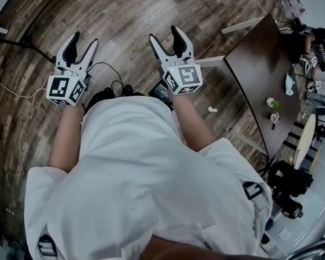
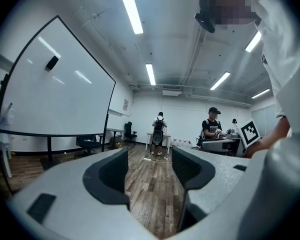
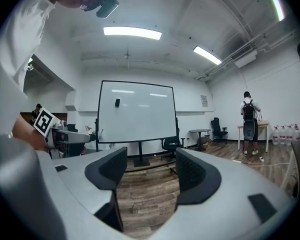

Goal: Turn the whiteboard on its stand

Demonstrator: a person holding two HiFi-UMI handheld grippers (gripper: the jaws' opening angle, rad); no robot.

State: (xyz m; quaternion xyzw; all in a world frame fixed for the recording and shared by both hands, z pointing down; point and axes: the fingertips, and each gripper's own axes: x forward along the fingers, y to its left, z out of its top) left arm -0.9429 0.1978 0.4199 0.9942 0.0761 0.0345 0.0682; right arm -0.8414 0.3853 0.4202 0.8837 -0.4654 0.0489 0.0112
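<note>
A whiteboard [image 3: 136,115] stands on wood flooring [image 3: 146,196] under ceiling lights [image 3: 132,32].

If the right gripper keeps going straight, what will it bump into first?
Probably the whiteboard. The right gripper, open and empty, points at it across bare wooden floor. Nothing shows in between, though how far off the board stands is unclear.

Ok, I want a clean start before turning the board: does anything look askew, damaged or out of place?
Nothing serious. The whiteboard stands square on its stand, no visible damage, one small dark item stuck to it. Loose cables and a white scrap lie on the floor.
</note>
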